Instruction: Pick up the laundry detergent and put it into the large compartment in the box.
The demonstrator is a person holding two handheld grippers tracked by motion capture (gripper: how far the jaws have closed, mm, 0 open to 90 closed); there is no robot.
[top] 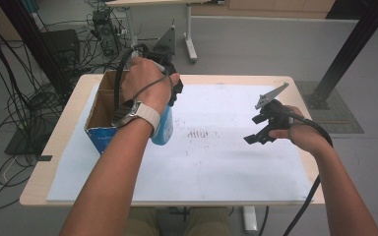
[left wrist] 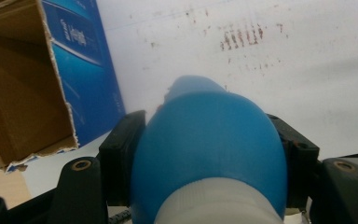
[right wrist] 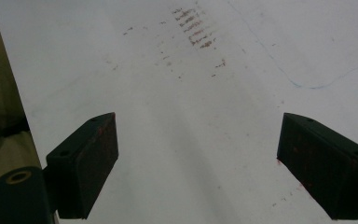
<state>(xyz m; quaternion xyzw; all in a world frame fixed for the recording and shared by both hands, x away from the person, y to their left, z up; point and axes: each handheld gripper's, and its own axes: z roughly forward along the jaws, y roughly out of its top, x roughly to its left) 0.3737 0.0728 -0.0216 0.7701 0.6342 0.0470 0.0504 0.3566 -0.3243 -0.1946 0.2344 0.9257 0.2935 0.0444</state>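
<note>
A blue bottle (top: 163, 129) with a white band hangs just off the white sheet (top: 216, 167), right beside an open cardboard box (top: 100, 109) with blue outer sides. My left gripper (left wrist: 209, 137) is shut on the blue bottle (left wrist: 205, 112), with a black pad pressed against each side of its body. In the high view the left hand covers most of that gripper. Over the right part of the sheet, my right gripper (top: 254, 129) is open; its jaws stand wide apart in the right gripper view (right wrist: 209, 163), with bare sheet between them.
Red-brown smudges (top: 200, 133) mark the sheet's middle. The box (left wrist: 23, 93) stands at the table's left edge (top: 54, 142), its inside brown. Cables (top: 15, 103) cover the floor at left, and a black post (top: 347, 49) rises beyond the far right corner.
</note>
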